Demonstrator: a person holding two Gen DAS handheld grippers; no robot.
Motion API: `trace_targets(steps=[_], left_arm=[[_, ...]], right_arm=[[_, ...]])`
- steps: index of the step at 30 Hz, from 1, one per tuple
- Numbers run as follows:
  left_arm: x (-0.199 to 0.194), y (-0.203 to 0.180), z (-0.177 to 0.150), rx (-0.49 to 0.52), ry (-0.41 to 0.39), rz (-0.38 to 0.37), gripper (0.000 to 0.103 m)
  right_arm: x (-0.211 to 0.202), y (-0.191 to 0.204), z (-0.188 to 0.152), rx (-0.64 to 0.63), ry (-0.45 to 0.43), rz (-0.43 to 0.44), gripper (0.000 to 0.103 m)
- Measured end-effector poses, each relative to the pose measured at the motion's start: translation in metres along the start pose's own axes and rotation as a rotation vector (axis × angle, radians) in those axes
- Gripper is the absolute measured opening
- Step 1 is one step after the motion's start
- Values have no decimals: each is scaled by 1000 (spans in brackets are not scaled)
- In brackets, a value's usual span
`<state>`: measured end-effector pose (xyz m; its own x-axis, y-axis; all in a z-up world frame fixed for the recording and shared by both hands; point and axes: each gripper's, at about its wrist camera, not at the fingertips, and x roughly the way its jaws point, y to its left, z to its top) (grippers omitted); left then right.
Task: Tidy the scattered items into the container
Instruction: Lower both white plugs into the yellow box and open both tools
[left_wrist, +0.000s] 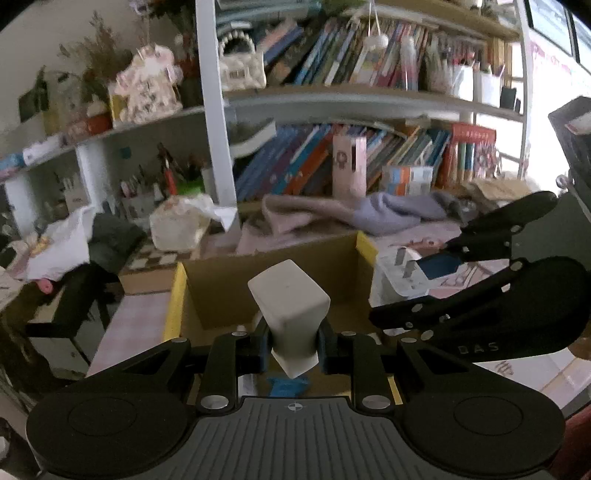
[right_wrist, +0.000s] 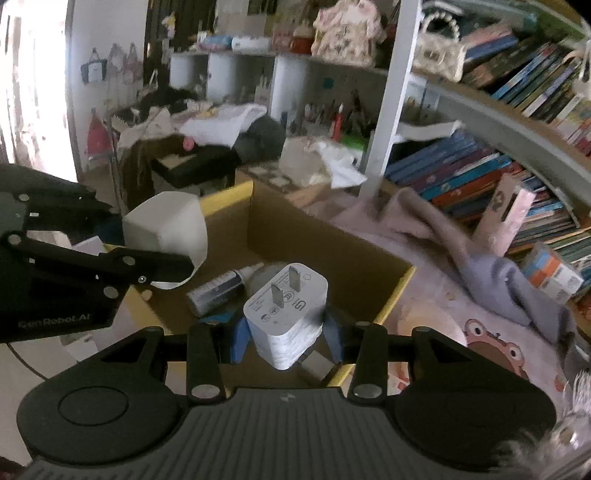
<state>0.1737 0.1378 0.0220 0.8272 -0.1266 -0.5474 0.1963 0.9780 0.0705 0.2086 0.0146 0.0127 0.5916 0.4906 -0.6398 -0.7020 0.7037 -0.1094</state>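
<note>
Holding a white block (left_wrist: 290, 314) in the left gripper (left_wrist: 291, 341) and a charger (right_wrist: 286, 314) in the right gripper (right_wrist: 288, 334), both hang over the cardboard box (right_wrist: 325, 236), where a small bottle (right_wrist: 218, 290) already lies

The block's (left_wrist: 291, 314) lower end was hidden between the fingers (left_wrist: 258, 343). The charger (right_wrist: 286, 314) covered part of the box (right_wrist: 332, 236) floor; the shelved books (left_wrist: 314, 162) were blurred.

left gripper (left_wrist: 293, 345), black with blue pads, pitched downward, jaws clamped on a load; right gripper (right_wrist: 288, 338), the same build, tilted down just beside it, likewise gripping.
</note>
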Motion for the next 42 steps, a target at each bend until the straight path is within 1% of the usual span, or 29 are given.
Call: trace_targets(steps=[8, 12, 18, 21, 24, 27, 31, 35, 37, 39, 42], left_arm=[[47, 17, -3, -21, 113, -28, 23], [67, 20, -7, -23, 166, -45, 23], [88, 24, -13, -62, 237, -62, 22], [93, 24, -15, -57, 259, -65, 22], [98, 25, -16, -66, 281, -70, 23], [104, 26, -16, -81, 304, -75, 23], [106, 26, -16, -82, 304, -70, 23], [103, 25, -15, -80, 291, -56, 26], [97, 25, -13, -75, 264, -38, 33], [90, 26, -10, -75, 233, -18, 43], [78, 28, -5, -95, 184, -8, 52]], right_arm=[[60, -2, 4, -63, 126, 69, 40], [82, -2, 4, -102, 188, 98, 40], [103, -3, 4, -159, 244, 99, 40], [108, -1, 4, -204, 280, 118, 40], [113, -1, 6, -219, 323, 153, 40], [117, 0, 6, -239, 343, 169, 40], [120, 0, 7, -245, 356, 167, 40], [116, 1, 9, -242, 341, 158, 42], [111, 1, 10, -246, 320, 147, 49], [105, -1, 11, -237, 296, 141, 52], [90, -6, 15, -211, 248, 136, 54]])
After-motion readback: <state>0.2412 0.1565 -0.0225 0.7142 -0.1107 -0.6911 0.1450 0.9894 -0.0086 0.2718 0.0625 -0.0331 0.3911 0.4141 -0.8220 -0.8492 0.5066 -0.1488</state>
